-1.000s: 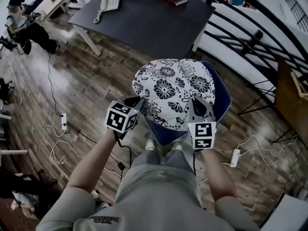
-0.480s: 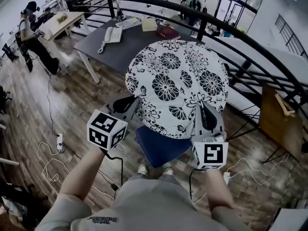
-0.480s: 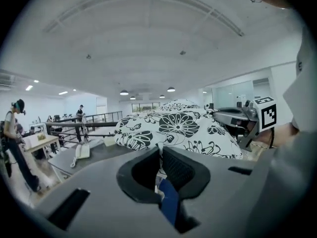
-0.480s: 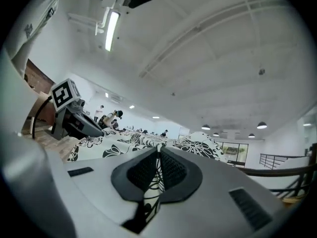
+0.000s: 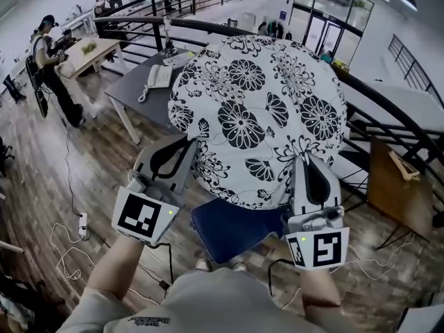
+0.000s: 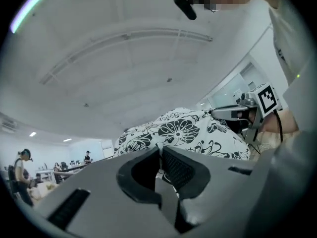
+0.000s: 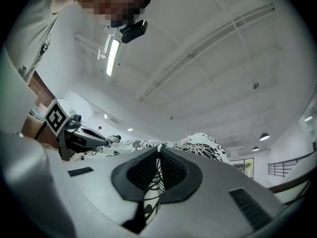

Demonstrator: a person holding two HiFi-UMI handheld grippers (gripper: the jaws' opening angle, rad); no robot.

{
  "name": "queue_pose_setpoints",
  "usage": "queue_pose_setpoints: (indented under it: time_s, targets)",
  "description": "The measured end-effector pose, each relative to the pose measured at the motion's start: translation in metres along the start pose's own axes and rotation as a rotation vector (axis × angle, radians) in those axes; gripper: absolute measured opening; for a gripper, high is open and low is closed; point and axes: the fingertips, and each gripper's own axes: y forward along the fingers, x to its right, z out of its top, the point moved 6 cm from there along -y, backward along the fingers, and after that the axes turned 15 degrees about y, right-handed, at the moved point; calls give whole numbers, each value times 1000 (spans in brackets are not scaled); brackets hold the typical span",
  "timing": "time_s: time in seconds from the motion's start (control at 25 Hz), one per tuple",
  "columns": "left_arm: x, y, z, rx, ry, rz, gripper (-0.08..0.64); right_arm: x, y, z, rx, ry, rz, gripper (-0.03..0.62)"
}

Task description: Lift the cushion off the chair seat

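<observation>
The round white cushion (image 5: 260, 116) with black flowers hangs in the air, tilted up toward me, well above the blue chair seat (image 5: 236, 227). My left gripper (image 5: 196, 144) is shut on its near left edge. My right gripper (image 5: 303, 159) is shut on its near right edge. In the left gripper view the cushion (image 6: 183, 130) rises beyond the closed jaws, with the right gripper (image 6: 233, 114) gripping its far side. In the right gripper view a fold of the cushion (image 7: 153, 182) is pinched between the pads, and the left gripper (image 7: 101, 142) shows at the left.
A dark grey table (image 5: 142, 89) with a phone (image 5: 159, 76) stands behind the cushion. Black railings (image 5: 388, 116) run along the right and back. Cables and a power strip (image 5: 82, 222) lie on the wooden floor at left. A person (image 5: 48, 64) stands far left by a wooden table (image 5: 94, 50).
Both grippers have raised the cushion off the blue chair seat and tipped it upright toward me; the seat now lies bare below. The view has tilted up toward the room.
</observation>
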Motion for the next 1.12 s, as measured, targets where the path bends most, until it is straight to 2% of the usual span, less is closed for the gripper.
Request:
queue_pose_setpoints:
  time_s: [0.2, 0.4, 0.6, 0.8, 0.96, 1.04, 1.12]
  targets:
    - [0, 2, -9, 4, -126, -10, 23, 2, 1, -6, -32, 13, -19, 3]
    - [2, -2, -19, 12, -198, 18, 22, 3, 0, -7, -29, 2, -7, 3]
    - [1, 0, -21, 5, -208, -12, 23, 3, 2, -5, -19, -34, -24, 3]
    - [-2, -4, -3, -61, -259, -26, 23, 6, 5, 12, -119, 25, -24, 3]
    - [-13, -4, 7, -94, -218, -59, 23, 3, 10, 17, -139, 79, -48, 3]
    - [-9, -5, 4, -114, -195, -63, 23, 4, 9, 11, -148, 96, -53, 3]
    - [2, -8, -5, -130, -203, -61, 23, 5, 5, 0, -164, 99, -49, 3]
